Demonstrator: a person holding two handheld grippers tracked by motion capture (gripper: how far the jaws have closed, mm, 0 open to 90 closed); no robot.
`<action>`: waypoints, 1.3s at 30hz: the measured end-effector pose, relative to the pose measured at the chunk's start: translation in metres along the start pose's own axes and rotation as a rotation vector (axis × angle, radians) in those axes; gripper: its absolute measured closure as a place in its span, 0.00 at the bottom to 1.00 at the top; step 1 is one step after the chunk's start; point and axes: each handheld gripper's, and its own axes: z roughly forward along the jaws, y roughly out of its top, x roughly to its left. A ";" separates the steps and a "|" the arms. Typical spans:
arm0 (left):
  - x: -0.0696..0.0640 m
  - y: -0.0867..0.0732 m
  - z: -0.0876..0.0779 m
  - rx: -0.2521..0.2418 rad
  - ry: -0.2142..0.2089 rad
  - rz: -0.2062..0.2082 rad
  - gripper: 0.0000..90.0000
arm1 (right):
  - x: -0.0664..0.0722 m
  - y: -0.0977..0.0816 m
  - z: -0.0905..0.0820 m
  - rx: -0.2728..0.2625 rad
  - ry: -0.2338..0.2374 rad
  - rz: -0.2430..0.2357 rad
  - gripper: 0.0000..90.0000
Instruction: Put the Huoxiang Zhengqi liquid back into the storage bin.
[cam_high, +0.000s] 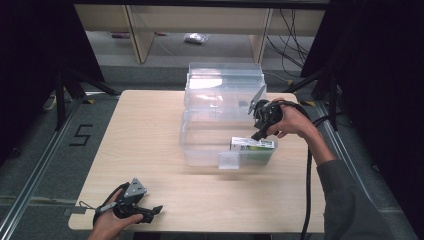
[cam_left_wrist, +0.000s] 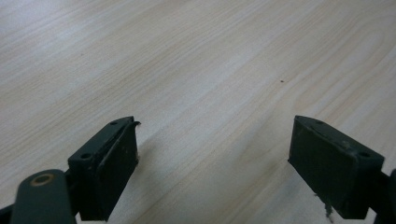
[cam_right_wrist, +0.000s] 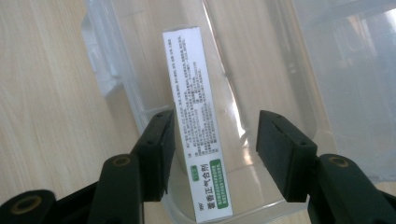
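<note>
A clear plastic storage box (cam_high: 200, 150) stands open at the middle of the table, its lid (cam_high: 225, 75) tipped up behind it. A white and green carton (cam_high: 252, 144) lies inside along the box's front right wall; the right gripper view shows the carton (cam_right_wrist: 196, 121) printed with small text. My right gripper (cam_high: 261, 131) hovers over that corner, open, and the carton lies just below its jaws, free of them. My left gripper (cam_high: 152, 212) rests low at the table's front left edge, open, with bare wood between its fingers (cam_left_wrist: 112, 163).
The light wooden table (cam_high: 150, 130) has open surface left of the box and in front of it. The box's front latch (cam_high: 229, 160) sticks out toward me. A black cable (cam_high: 307, 190) trails from the right gripper down the right side. Shelving legs stand beyond the table.
</note>
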 end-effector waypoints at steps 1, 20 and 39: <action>0.000 0.000 0.000 -0.001 0.000 -0.001 0.17 | 0.001 0.000 -0.002 -0.004 -0.004 0.010 0.53; 0.000 0.000 0.000 0.000 -0.001 -0.002 0.17 | 0.008 -0.008 -0.008 -0.071 -0.036 0.078 0.41; 0.000 0.000 0.000 0.001 0.000 -0.001 0.17 | 0.026 -0.030 -0.009 -0.227 -0.076 0.262 0.27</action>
